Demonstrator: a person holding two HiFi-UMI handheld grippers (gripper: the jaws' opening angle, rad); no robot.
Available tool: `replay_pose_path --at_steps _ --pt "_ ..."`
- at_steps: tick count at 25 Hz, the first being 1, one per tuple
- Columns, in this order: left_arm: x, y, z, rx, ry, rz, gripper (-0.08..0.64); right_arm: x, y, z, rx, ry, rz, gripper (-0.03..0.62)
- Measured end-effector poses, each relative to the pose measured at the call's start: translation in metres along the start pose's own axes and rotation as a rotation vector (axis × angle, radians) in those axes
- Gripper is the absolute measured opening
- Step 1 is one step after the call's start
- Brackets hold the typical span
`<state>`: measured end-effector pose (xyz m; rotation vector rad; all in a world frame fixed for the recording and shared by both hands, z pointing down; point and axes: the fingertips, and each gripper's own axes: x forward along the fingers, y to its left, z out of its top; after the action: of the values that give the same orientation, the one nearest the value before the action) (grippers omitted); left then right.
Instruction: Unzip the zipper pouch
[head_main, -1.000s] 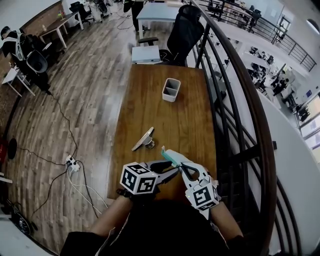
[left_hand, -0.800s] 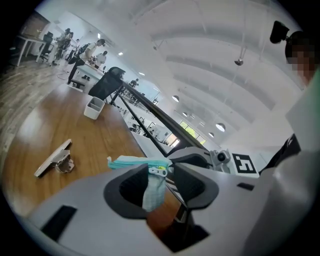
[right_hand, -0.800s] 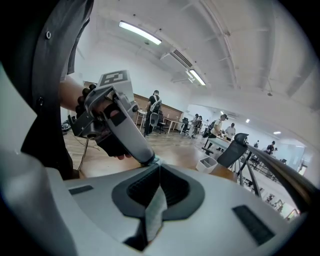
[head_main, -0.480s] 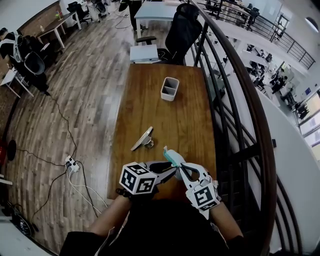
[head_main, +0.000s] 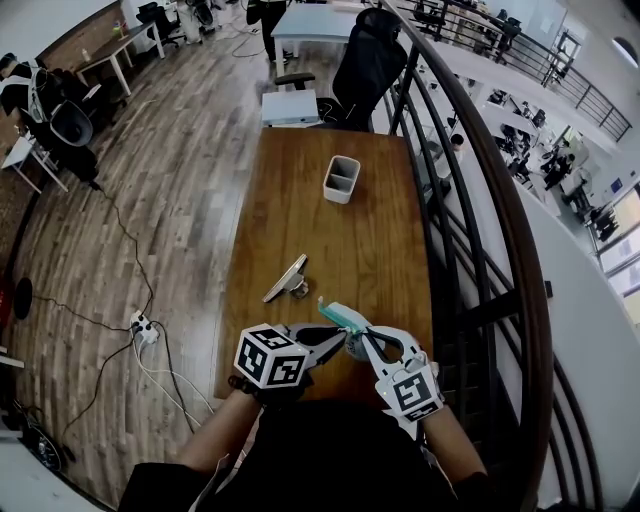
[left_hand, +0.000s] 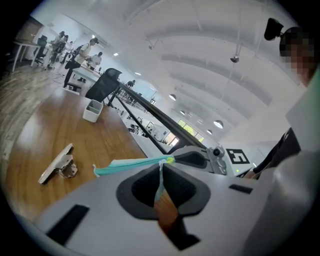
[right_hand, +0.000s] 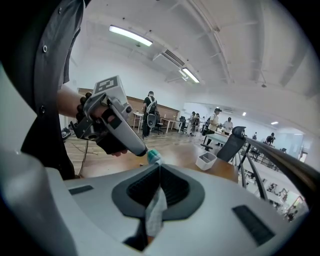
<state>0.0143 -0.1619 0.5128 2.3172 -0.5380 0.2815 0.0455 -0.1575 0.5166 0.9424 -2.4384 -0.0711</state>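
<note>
Open office w/ a wooden bench (head_main: 300, 210) along a railing; only the bench's near end matters now. The zipper pouch (head_main: 340, 316) does not lie on the bench: it is held in the air above that end, between both grippers. The right gripper (head_main: 362, 338) is clenched on the pale fabric, prob. to anchor the body. The left gripper (head_main: 346, 334) has just been closing and now pinches a thin strip at the teal zipper edge, likely the pull, though I cannot confirm this. The two gripper tips are just beside each other.
</note>
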Motion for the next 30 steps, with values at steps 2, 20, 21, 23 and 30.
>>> replay_pose_path --at_steps 2,20,21,23,30 --pt "0.001 -0.001 0.002 0.001 0.000 -0.004 0.029 -0.001 -0.001 0.000 -0.005 0.003 0.001 0.002" --pt "0.006 -0.007 0.009 -0.014 0.009 0.002 0.015 -0.007 0.003 -0.009 -0.049 0.012 0.044 0.029" --pt "0.006 -0.007 0.009 -0.013 0.010 0.004 0.014 -0.008 0.003 -0.008 -0.038 -0.001 0.054 0.056" --pt "0.007 -0.006 0.008 -0.003 0.022 0.012 0.014 -0.010 0.002 -0.004 -0.011 -0.022 0.073 0.090" --pt "0.010 -0.007 0.002 0.006 0.054 0.013 0.014 -0.009 0.009 0.000 -0.018 -0.028 0.118 0.123"
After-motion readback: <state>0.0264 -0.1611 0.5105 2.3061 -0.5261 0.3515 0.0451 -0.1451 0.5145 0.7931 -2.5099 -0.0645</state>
